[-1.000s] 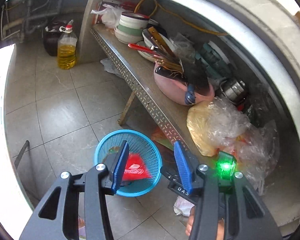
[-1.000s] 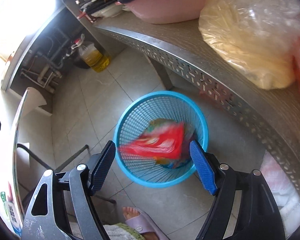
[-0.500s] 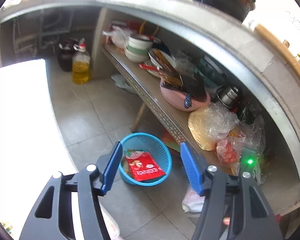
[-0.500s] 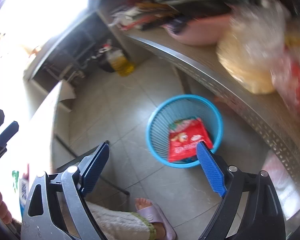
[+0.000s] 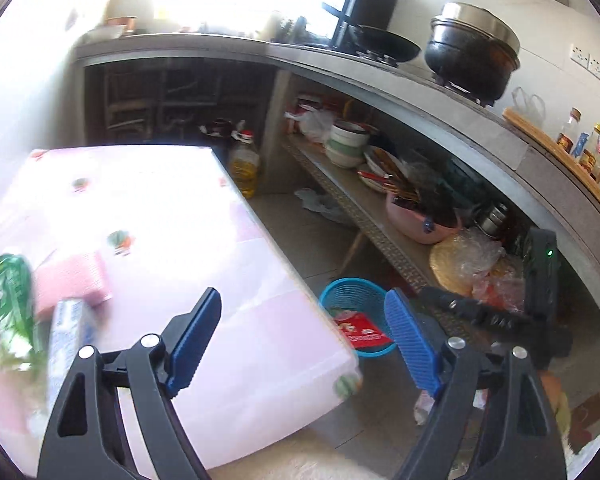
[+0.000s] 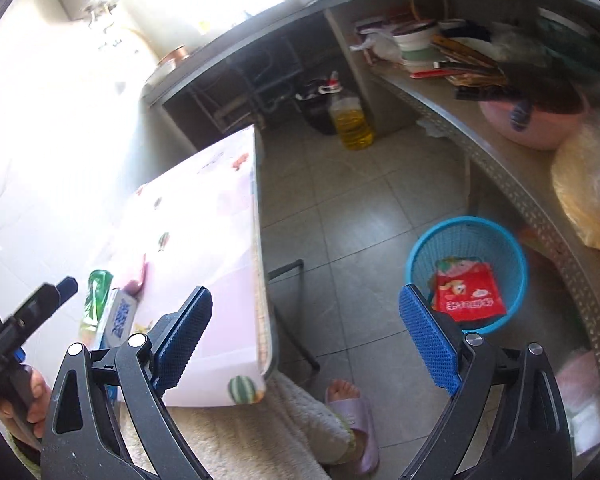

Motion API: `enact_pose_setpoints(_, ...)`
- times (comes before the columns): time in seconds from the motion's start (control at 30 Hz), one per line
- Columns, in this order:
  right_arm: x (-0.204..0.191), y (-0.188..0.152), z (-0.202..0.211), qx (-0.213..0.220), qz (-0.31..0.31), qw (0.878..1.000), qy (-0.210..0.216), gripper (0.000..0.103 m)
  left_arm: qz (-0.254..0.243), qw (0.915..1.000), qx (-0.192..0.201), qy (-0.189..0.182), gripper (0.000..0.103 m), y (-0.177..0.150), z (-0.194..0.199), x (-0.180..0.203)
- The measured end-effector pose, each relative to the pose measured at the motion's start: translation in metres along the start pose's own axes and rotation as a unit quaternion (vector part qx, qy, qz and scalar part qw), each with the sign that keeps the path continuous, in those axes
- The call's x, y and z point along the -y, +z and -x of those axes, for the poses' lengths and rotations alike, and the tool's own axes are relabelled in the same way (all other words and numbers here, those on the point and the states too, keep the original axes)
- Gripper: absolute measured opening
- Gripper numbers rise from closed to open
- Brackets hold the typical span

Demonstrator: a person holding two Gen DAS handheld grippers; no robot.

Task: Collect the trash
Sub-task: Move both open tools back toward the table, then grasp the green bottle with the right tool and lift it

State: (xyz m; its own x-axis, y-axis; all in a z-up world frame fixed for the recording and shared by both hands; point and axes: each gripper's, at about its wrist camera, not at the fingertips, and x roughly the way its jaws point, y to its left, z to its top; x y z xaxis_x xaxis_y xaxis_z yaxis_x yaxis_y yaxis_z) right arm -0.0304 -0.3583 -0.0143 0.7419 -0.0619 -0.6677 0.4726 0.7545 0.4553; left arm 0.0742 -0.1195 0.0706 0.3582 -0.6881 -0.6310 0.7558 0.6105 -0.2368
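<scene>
A blue mesh basket point(image 6: 467, 276) stands on the tiled floor and holds a red snack wrapper point(image 6: 468, 294); both show in the left wrist view too, the basket point(image 5: 354, 294) and the wrapper point(image 5: 360, 330). On the table's pale cloth point(image 5: 148, 216) lie a green packet point(image 5: 12, 300), a pink pack point(image 5: 74, 280) and a white-blue box point(image 5: 68, 336). The green packet point(image 6: 96, 296) and the box point(image 6: 122, 316) also show in the right wrist view. My left gripper point(image 5: 304, 340) is open and empty above the table edge. My right gripper point(image 6: 306, 338) is open and empty, above the floor beside the table.
A metal shelf point(image 5: 360, 208) under the counter holds bowls, a pink basin point(image 5: 420, 224) and plastic bags. An oil bottle point(image 6: 350, 120) stands on the floor. Pots sit on the counter point(image 5: 472, 52). The person's foot in a slipper point(image 6: 352, 408) is beside the table leg.
Both grippers have risen and pulled back from the basket toward the table. The red wrapper, dropping between the right fingers a second ago, now lies in the basket.
</scene>
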Motion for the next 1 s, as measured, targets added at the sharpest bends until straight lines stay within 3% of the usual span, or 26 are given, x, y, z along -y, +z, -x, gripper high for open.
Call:
enact_pose_setpoints(0.23,-0.035,-0.009,-0.012,-0.029,0.021,0.999,0.027,0.090,0.052,0.9964,0.017,0.064,0.087,-0.049,0.054,-0.059)
enact_pose_setpoints(0.6,-0.107,-0.020,-0.044,-0.095,0.059,0.989,0.095,0.090,0.086,0.9900,0.044,0.103,0.090,-0.087,0.095,-0.110)
enact_pose_setpoints(0.8,-0.154,-0.033,-0.057,-0.129,0.090,0.980,0.124,0.090,0.111,0.9880,0.028,0.104,0.091,-0.106,0.094,-0.133)
enact_pose_setpoints(1.0,-0.191,-0.042,-0.074,-0.163,0.113,0.969,0.147,0.090,0.168,0.9834,0.006,0.069,0.091,-0.124,0.079,-0.155)
